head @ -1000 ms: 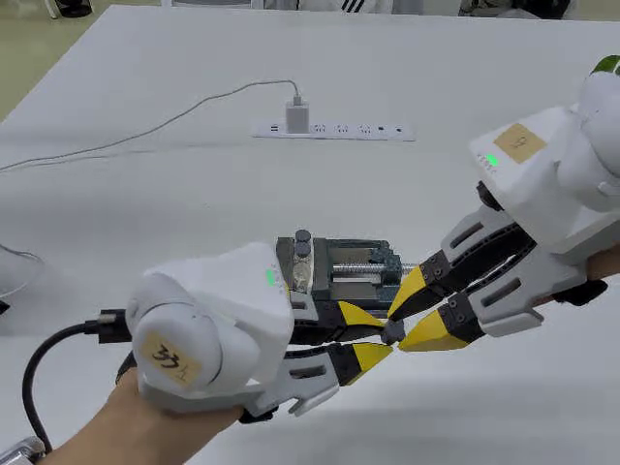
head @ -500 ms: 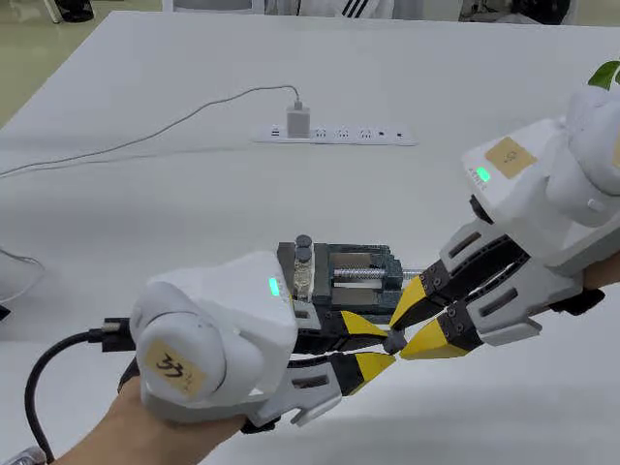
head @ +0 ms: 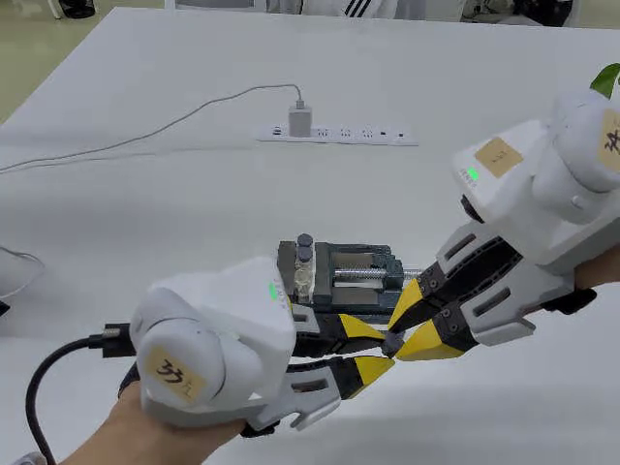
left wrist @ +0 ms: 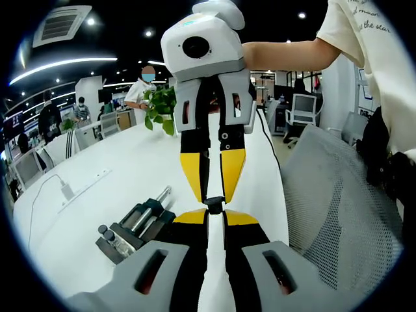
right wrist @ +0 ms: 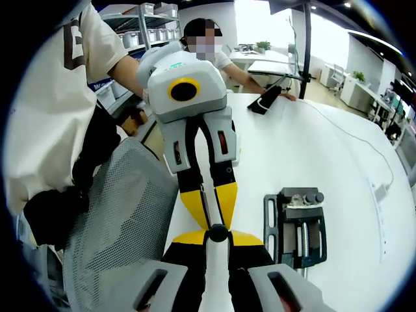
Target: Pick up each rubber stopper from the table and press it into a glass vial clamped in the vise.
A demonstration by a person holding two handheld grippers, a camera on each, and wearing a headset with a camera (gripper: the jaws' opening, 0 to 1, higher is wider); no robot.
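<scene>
Two tongs meet tip to tip: left tongs [head: 380, 347] and right tongs [head: 399, 334], both clenched on one stopper [head: 392, 340]; which pair truly bears it I cannot tell. Vise [head: 354, 269] lies near, at 11 o'clock from the stopper, screw running 9 to 3. Vials [head: 305, 260] stand upright at its 9 o'clock end, two seemingly capped; their lower parts are cut off by my left tongs' body.
</scene>
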